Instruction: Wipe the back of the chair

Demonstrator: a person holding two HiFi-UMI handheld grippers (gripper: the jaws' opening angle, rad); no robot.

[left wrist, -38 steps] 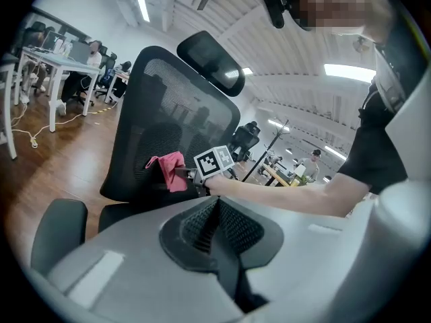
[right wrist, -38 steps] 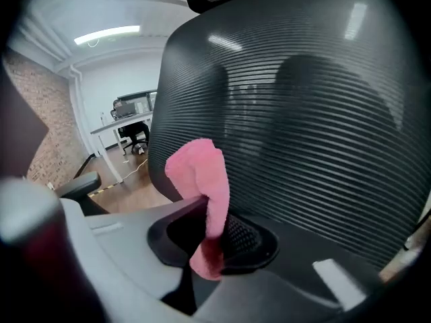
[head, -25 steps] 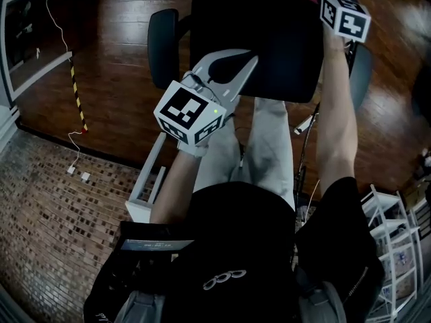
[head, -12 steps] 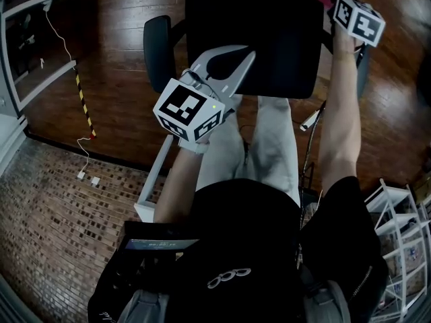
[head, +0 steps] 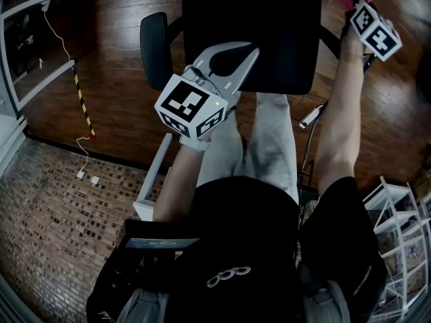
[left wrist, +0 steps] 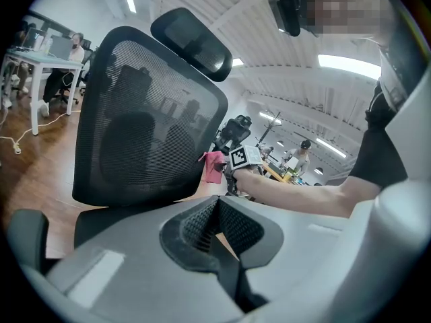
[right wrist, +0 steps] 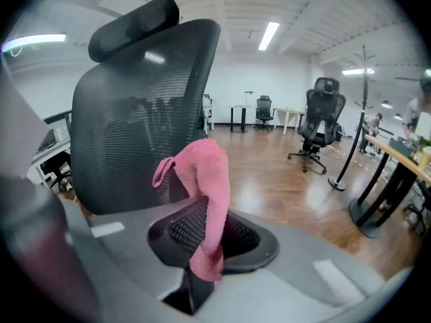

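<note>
One fuzzy cloth (right wrist: 202, 200) beside curved mesh backrest (right wrist: 135, 133)

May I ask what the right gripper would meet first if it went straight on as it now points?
Most likely the side edge of the black mesh chair back, with the pink cloth held in the right gripper touching first; depth is unclear.

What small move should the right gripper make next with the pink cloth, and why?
Probably ease the right gripper left, toward the mesh backrest, until the pink cloth presses on it. The jaws are clamped on the cloth, which sits by the backrest's right edge; contact is not clear.
</note>
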